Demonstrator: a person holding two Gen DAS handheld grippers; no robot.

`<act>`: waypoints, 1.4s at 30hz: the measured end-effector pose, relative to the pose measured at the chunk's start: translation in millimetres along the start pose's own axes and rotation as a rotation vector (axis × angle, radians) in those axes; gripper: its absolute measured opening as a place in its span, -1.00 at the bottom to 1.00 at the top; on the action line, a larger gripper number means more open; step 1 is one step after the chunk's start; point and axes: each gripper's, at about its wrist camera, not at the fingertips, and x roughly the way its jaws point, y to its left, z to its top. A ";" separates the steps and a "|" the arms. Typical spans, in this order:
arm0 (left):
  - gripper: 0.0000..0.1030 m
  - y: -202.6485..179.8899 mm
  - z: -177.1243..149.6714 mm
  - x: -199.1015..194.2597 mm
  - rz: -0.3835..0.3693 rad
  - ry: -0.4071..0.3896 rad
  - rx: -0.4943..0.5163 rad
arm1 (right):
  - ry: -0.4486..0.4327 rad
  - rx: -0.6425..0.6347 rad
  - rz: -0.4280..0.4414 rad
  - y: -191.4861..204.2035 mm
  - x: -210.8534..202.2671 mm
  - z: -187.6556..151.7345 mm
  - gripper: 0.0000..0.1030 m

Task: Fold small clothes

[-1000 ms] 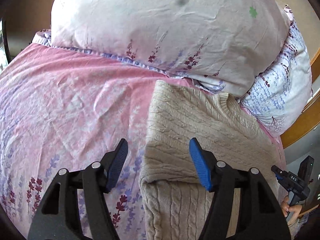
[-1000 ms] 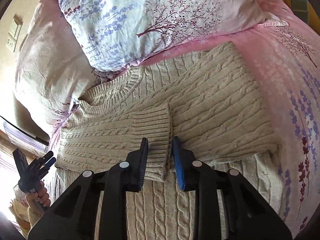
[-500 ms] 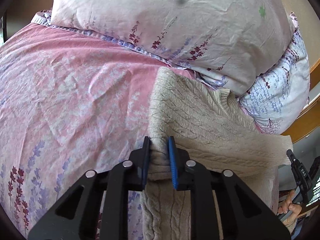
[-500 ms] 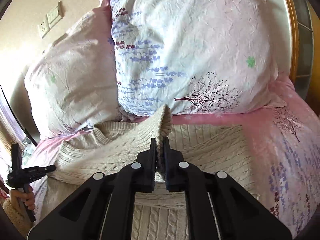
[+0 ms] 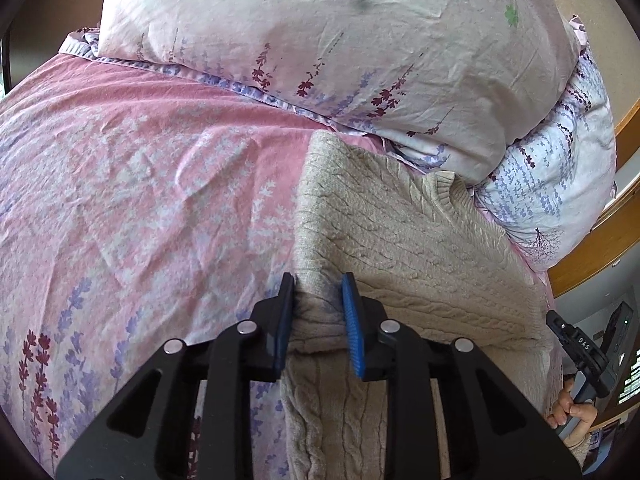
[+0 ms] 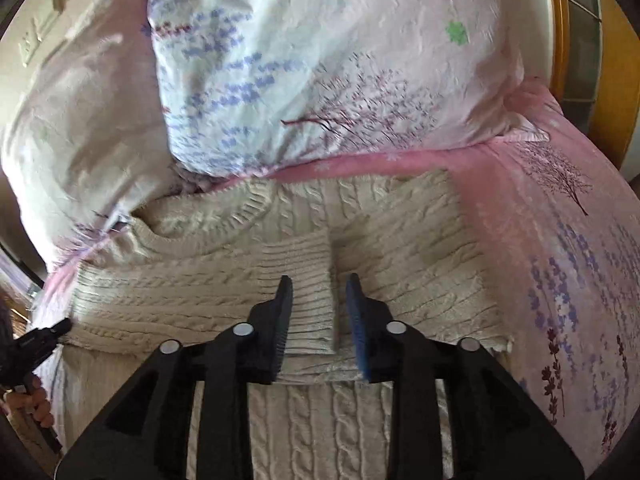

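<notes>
A beige cable-knit sweater lies on the pink bedspread, its sides folded in. My left gripper is shut on the folded left edge of the sweater, with a bunch of knit between the blue pads. In the right wrist view the sweater lies flat with a ribbed sleeve cuff folded across its front. My right gripper is open, its jaws standing either side of the cuff's end, apart from it.
The pink floral bedspread stretches to the left. Two floral pillows lean at the head of the bed, touching the sweater's collar. A wooden bed frame runs along the right. The other gripper shows at the right edge.
My right gripper had lifted the sleeve cuff; it has lowered it onto the sweater and opened. My left gripper closed on the sweater's left edge and now holds it slightly wider.
</notes>
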 end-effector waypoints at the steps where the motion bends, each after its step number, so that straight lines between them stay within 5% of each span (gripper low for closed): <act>1: -0.42 -0.1 0.1 -0.1 -0.010 0.002 -0.002 | -0.001 -0.012 0.039 3.8 -4.7 -0.5 -0.30; 6: -0.42 -2.4 -1.6 0.0 0.000 -0.006 0.011 | 0.158 -0.017 0.087 13.4 27.8 -11.4 -0.12; 9: -0.40 -1.8 -3.8 -5.1 -0.007 0.006 0.020 | 0.145 -0.005 0.108 10.9 26.3 -18.1 -0.12; 12: -0.16 0.8 -13.4 -26.8 -0.053 -0.005 0.057 | 0.112 0.016 0.148 -0.6 -5.9 -21.3 0.03; 19: -0.16 23.5 -69.4 -80.1 -0.162 0.042 0.057 | 0.090 0.128 0.171 -83.6 -80.6 -66.0 0.06; 23: -0.16 34.7 -108.7 -101.4 -0.204 0.072 0.038 | 0.137 0.182 0.179 -113.7 -101.9 -107.9 -0.02; 32: -0.17 25.8 -167.9 -123.6 -0.283 0.111 -0.002 | 0.184 0.270 0.355 -122.6 -116.5 -164.4 -0.36; 36: -0.38 18.6 -189.3 -126.5 -0.332 0.157 -0.022 | 0.195 0.319 0.446 -125.4 -118.4 -182.7 -0.65; 42: -0.62 9.9 -208.3 -123.2 -0.373 0.205 -0.045 | 0.201 0.265 0.491 -112.5 -127.0 -198.0 -0.75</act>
